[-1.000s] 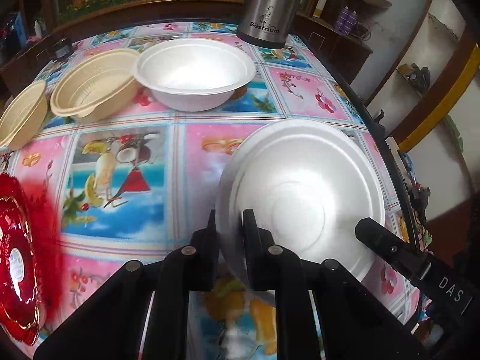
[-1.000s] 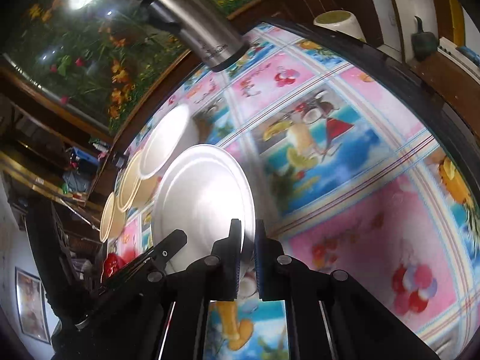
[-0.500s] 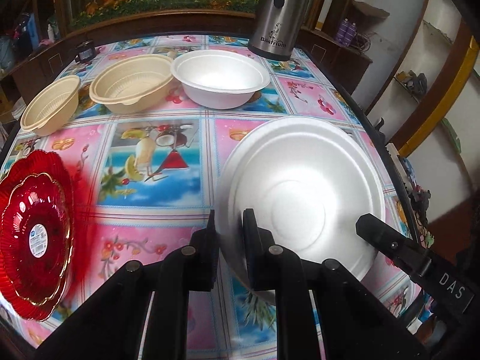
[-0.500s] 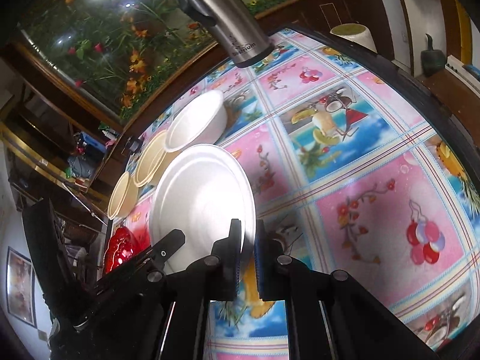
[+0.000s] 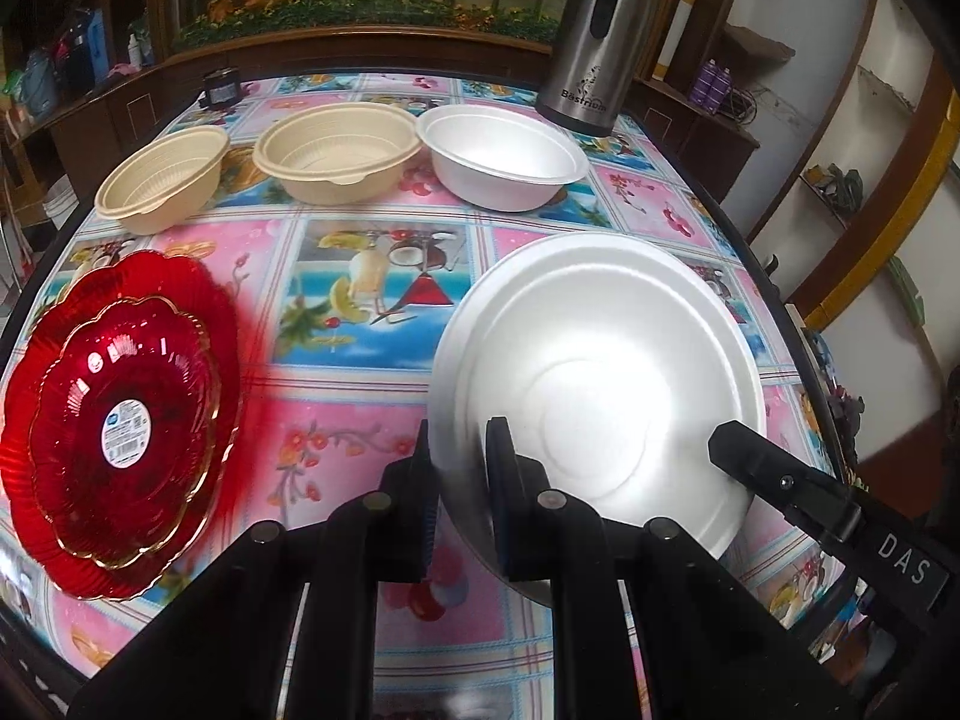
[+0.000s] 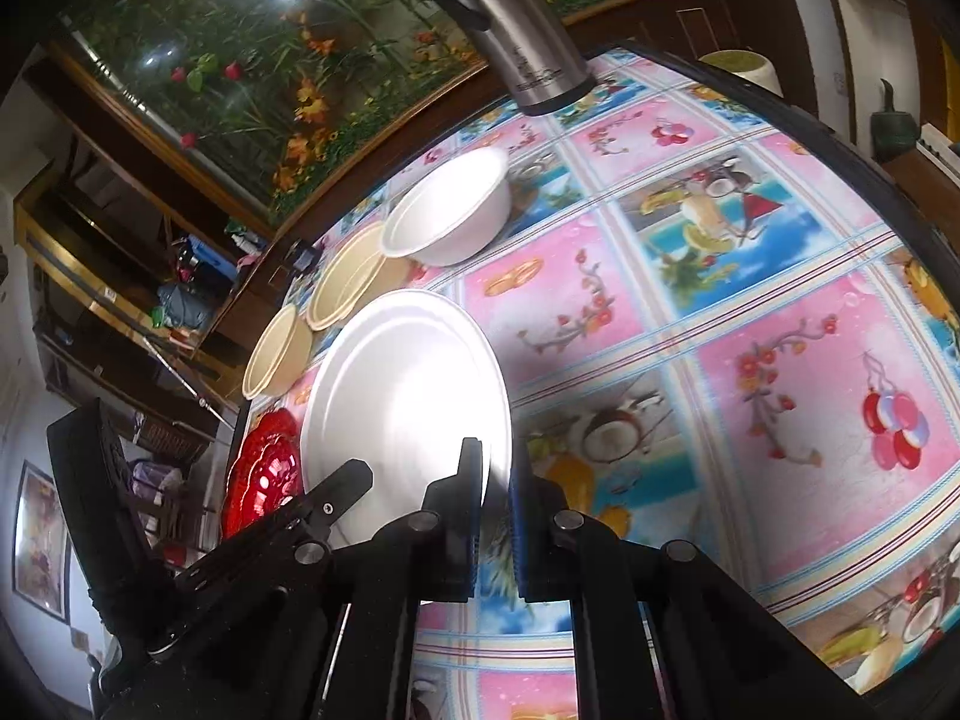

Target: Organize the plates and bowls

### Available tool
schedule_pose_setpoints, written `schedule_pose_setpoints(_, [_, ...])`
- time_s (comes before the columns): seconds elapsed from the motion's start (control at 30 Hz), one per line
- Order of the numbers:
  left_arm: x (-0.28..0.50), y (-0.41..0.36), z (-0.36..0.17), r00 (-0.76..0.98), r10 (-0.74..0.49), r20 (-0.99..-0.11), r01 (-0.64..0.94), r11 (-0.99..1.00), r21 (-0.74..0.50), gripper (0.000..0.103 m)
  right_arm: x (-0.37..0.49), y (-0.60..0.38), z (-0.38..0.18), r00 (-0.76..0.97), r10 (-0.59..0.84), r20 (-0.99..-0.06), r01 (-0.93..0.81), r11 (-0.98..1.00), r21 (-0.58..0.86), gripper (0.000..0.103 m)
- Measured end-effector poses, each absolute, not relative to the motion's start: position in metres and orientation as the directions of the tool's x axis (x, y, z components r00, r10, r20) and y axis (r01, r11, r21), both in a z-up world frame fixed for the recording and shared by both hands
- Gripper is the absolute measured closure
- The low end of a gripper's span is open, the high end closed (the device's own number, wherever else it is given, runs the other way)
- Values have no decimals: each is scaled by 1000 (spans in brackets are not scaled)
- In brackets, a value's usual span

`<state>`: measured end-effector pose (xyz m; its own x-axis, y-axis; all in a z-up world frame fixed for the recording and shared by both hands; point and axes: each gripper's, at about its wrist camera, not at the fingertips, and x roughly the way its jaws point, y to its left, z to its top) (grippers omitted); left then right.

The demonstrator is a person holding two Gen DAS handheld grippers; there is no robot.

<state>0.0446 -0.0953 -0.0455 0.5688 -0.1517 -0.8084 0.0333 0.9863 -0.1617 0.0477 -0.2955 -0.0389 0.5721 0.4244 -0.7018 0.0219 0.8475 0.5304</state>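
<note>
A white foam plate [image 5: 606, 372] is held tilted above the table by both grippers. My left gripper [image 5: 459, 450] is shut on its near left rim. My right gripper [image 6: 497, 468] is shut on its opposite rim, and the plate [image 6: 408, 396] fills the middle of the right wrist view. Two stacked red plates [image 5: 120, 414] lie at the left. A white foam bowl [image 5: 501, 156] and two beige bowls [image 5: 339, 150] [image 5: 162, 180] stand in a row at the back. The right gripper's finger [image 5: 774, 480] shows at the plate's right edge.
A steel thermos [image 5: 591, 42] stands at the back right, behind the white bowl. The flowered tablecloth [image 5: 372, 288] covers the table. The table's dark edge [image 5: 774, 294] runs close along the right of the plate. A wooden cabinet lies behind the table.
Both grippers have lifted and drawn back with the white plate, so more of the table shows. The red plates and the second beige bowl have come fully into the left view.
</note>
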Motion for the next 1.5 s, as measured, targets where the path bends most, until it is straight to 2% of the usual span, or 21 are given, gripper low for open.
schedule_pose_setpoints(0.73, [18,-47,-30,630,-117,-768,-46,981,-187,91,39,-247,-23,572,470,-672,-102,854,510,95])
schedule_pose_setpoints(1.5, [4,30,-16,671,21,-741,-222,960,-173,91,53,-163,-10,510,562,-651,-271,823,499,95])
